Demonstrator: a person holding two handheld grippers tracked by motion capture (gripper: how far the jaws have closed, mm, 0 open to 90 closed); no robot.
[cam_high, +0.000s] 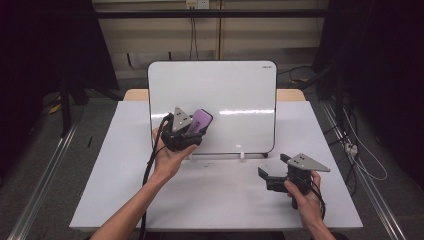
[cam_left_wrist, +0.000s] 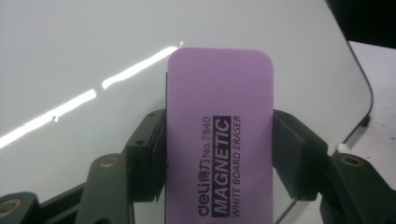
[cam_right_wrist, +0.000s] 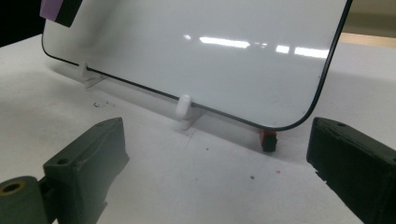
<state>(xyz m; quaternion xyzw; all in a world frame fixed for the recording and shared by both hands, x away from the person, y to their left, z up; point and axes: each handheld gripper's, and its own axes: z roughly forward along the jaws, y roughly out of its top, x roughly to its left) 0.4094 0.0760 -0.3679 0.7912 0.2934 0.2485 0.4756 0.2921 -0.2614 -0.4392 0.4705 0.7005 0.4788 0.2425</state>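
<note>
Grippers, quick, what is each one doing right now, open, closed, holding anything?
Left gripper: closed on the purple whiteboard eraser, held at the whiteboard.
Right gripper: open, holding nothing, low over the table.

Lab (dark curtains (cam_high: 30, 60), floor rails (cam_high: 45, 175))

The purple eraser (cam_left_wrist: 219, 140) is a flat, rounded-corner block printed "deli No.7840 MAGNETIC WHITE BOARD ERASER", with a dark underside layer showing at its edge. It is clamped by its long sides and held up in front of the lower left part of the whiteboard (cam_high: 235, 95). That whiteboard is white with a thin black rim, wiped clean, and stands tilted back on small white feet on the table.
</note>
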